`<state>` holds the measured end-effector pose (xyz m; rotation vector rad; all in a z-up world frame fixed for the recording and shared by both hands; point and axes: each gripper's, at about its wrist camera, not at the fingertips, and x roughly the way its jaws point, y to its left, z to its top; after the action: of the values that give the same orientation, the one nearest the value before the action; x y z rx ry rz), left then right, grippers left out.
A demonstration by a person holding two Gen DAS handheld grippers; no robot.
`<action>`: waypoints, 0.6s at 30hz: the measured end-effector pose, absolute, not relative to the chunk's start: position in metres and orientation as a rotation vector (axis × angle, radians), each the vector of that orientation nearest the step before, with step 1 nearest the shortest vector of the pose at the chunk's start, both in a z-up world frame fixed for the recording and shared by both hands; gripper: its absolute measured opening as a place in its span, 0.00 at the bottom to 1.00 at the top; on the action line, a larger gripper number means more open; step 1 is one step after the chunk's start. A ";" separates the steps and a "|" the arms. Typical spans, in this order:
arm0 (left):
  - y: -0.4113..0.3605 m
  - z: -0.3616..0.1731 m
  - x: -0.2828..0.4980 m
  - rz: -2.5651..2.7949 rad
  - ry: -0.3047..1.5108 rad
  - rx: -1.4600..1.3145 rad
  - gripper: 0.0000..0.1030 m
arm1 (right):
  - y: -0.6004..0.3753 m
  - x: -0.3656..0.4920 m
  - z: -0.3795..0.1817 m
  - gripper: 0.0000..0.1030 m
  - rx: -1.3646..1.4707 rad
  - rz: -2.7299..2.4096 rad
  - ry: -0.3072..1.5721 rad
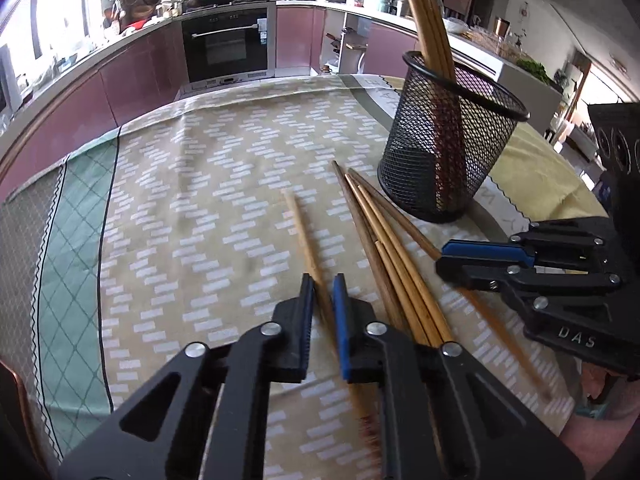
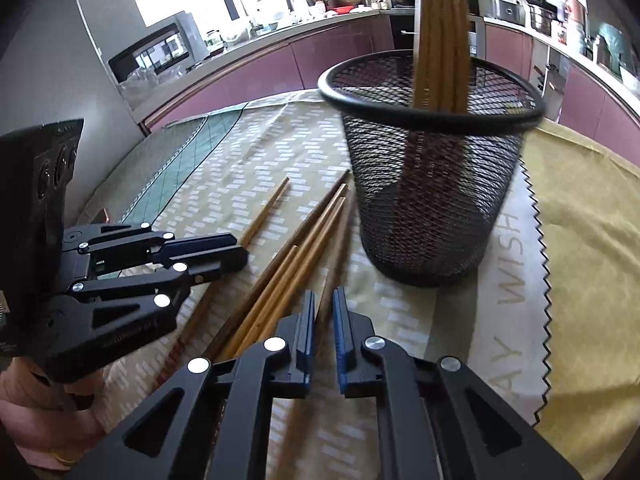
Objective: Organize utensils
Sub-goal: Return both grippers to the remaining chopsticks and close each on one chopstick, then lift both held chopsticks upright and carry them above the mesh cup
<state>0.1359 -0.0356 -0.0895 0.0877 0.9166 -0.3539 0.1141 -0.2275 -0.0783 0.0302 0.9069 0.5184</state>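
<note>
A black mesh cup [image 1: 448,148] [image 2: 432,168] stands on the patterned cloth and holds several upright wooden chopsticks [image 1: 428,24] [image 2: 440,36]. Several loose chopsticks [image 1: 384,240] [image 2: 296,256] lie on the cloth beside it. My left gripper [image 1: 323,280] is shut on a single chopstick [image 1: 302,228], lying apart to the left of the bundle; it also shows in the right wrist view [image 2: 240,256]. My right gripper [image 2: 323,296] is shut on the rightmost chopstick [image 2: 336,248] of the bundle; it also shows in the left wrist view [image 1: 444,260].
The table carries a beige patterned cloth [image 1: 200,184] with a green border [image 1: 76,208] and a yellow cloth [image 2: 592,248] at the right. Kitchen counters and an oven [image 1: 226,44] lie beyond the table's far edge.
</note>
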 end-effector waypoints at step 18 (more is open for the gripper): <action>-0.038 -0.093 0.108 -0.469 0.937 0.115 0.08 | -0.217 0.103 -0.076 0.07 -0.056 0.617 0.936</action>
<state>0.1082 -0.0376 -0.0926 0.1148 0.9373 -0.4686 0.1031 -0.2174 -0.0759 -0.0563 0.9359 0.6173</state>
